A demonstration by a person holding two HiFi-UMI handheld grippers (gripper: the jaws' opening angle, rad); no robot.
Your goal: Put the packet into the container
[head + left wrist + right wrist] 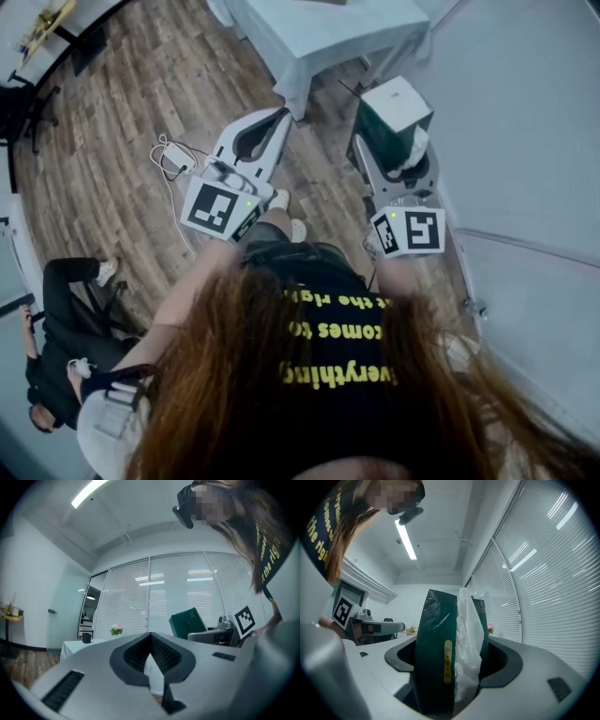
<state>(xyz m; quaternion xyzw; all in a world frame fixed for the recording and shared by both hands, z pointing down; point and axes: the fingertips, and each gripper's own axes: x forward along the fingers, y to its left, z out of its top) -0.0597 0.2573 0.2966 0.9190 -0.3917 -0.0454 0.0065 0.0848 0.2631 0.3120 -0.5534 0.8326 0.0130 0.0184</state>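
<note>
My right gripper [397, 157] is shut on a dark green packet [392, 111] with white plastic sticking out of its side. In the right gripper view the packet [440, 653] stands upright between the jaws, which are tight against it, and the white plastic [468, 639] bulges on its right. My left gripper [279, 114] is shut with nothing in it; its dark pads [161, 653] meet at the tip. The left gripper view also shows the green packet [186, 619] held up off to the right. No container is recognisable in any view.
A table with a pale cloth [319, 33] stands ahead; it carries small flowers [116, 629]. A white cable and charger [174, 159] lie on the wooden floor. A person in black sits at lower left [56, 323]. Blinds cover the glass wall [543, 573].
</note>
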